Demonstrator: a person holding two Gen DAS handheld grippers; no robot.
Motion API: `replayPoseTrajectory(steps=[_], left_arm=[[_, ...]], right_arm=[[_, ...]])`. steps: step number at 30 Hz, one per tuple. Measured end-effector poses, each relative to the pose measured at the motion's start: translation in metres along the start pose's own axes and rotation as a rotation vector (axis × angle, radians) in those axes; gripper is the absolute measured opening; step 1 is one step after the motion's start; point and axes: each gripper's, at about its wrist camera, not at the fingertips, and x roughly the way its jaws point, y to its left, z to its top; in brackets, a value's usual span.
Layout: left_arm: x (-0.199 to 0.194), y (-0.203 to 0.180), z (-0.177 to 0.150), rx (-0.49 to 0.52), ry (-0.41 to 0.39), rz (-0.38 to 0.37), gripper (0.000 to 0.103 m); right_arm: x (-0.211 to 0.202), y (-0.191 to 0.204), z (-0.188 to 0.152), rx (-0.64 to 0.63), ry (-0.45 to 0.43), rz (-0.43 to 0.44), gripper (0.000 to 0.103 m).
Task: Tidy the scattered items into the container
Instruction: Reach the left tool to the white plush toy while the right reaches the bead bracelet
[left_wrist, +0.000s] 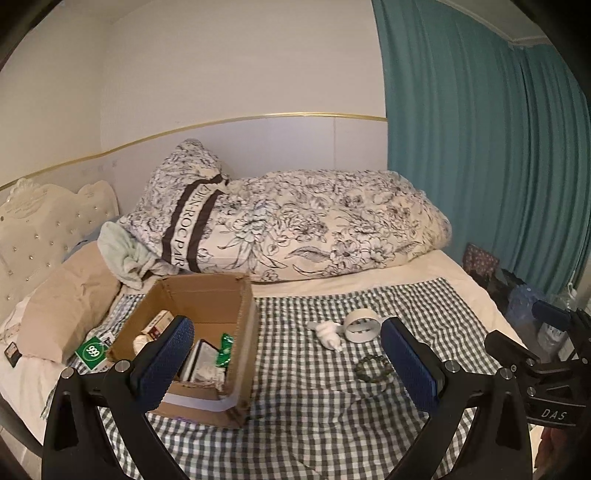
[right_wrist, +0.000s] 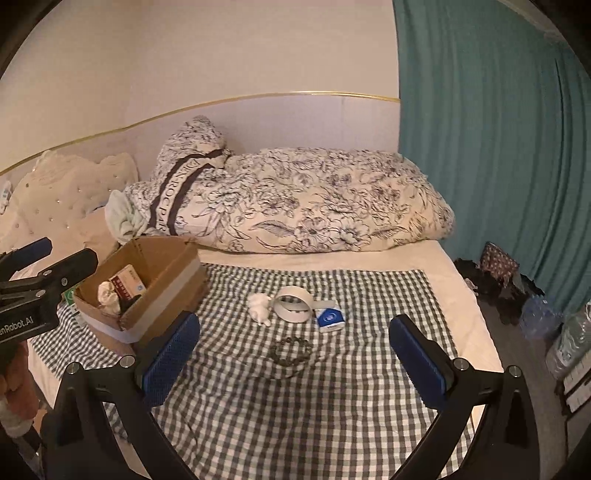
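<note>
Both claws stand apart and empty: left gripper (left_wrist: 286, 363), right gripper (right_wrist: 293, 354). The cardboard box (right_wrist: 147, 288), centre-left, is partly filled. Tape roll (right_wrist: 293, 304), white figurine (right_wrist: 259, 308), blue packet (right_wrist: 330, 315) and bead bracelet (right_wrist: 290, 350) remain mid-frame on the checked cloth (right_wrist: 295, 406), the bracelet nearest, ahead of the right gripper's fingertips.

At lower left, your left tongs (left_wrist: 286, 363) hide part of the cardboard box (left_wrist: 243, 332); its contents are unreadable. The blue-and-white packet (right_wrist: 330, 316) print is too small to read.
</note>
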Motion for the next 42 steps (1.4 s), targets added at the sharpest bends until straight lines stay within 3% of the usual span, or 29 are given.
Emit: replayPoseTrajectory(steps=[14,23,28,31,42], left_arm=[[0.026,-0.020,-0.002,0.016,0.034,-0.024,0.103],[0.068,-0.024,-0.015,0.019,0.137,-0.035,0.103],[0.096,-0.027,-0.026,0.015,0.216,-0.054,0.103],[0.114,-0.030,-0.033,0.013,0.277,-0.080,0.103],[0.168,-0.041,-0.051,0.018,0.349,-0.080,0.103]], right_arm=[[0.016,-0.027,-0.004,0.024,0.030,-0.032,0.103],[0.043,-0.033,-0.011,0.024,0.083,-0.029,0.103],[0.064,-0.037,-0.018,0.026,0.132,-0.019,0.103],[0.084,-0.038,-0.024,0.019,0.209,0.024,0.103],[0.141,-0.039,-0.044,-0.008,0.321,0.054,0.103]])
